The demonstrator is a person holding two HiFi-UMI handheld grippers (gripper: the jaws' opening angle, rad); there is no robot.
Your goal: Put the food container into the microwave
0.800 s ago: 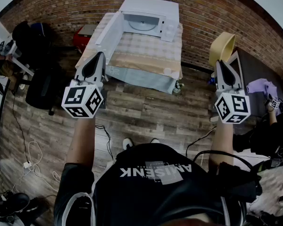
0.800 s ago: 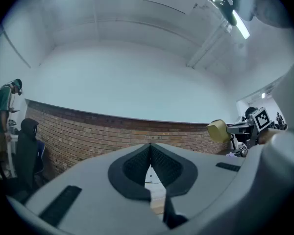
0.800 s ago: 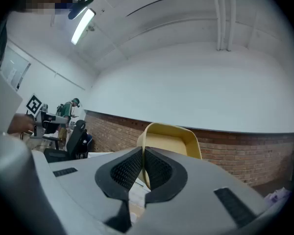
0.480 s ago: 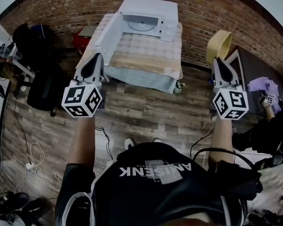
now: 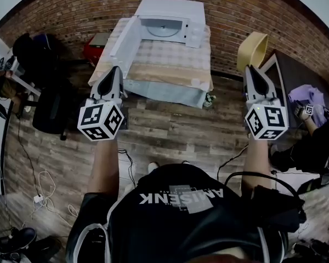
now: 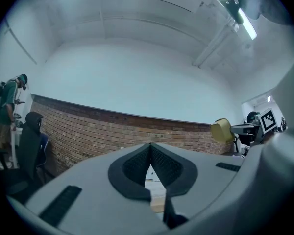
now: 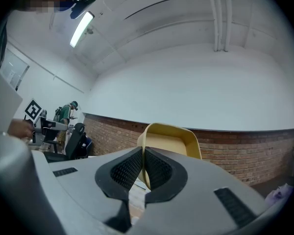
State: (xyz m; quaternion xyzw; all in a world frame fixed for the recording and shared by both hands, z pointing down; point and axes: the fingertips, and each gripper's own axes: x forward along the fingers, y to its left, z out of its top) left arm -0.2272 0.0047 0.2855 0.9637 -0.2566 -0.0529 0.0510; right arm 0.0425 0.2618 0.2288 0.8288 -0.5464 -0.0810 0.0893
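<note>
The white microwave (image 5: 170, 21) stands at the far end of a cloth-covered table (image 5: 164, 73), its door (image 5: 125, 41) swung open to the left. The yellow food container (image 5: 252, 51) hangs tilted in the air, off the table's right side. My right gripper (image 5: 248, 69) is shut on its rim. In the right gripper view the pads (image 7: 157, 168) pinch the thin yellow wall of the container (image 7: 171, 141). My left gripper (image 5: 112, 73) is shut with nothing in it, short of the table's near left corner. Its tips (image 6: 149, 147) meet, and the container (image 6: 221, 130) shows at the right.
A brick wall (image 5: 71, 7) runs behind the table. A black office chair (image 5: 49, 106) and a red box (image 5: 93, 44) stand left of it, a dark desk (image 5: 299, 78) to the right. Cables (image 5: 38, 185) lie on the wooden floor. Another person (image 6: 7, 106) stands far left.
The table and microwave sit slightly lower and nearer in the head view. Both grippers have drifted a little inward, the right one still carrying the yellow container.
</note>
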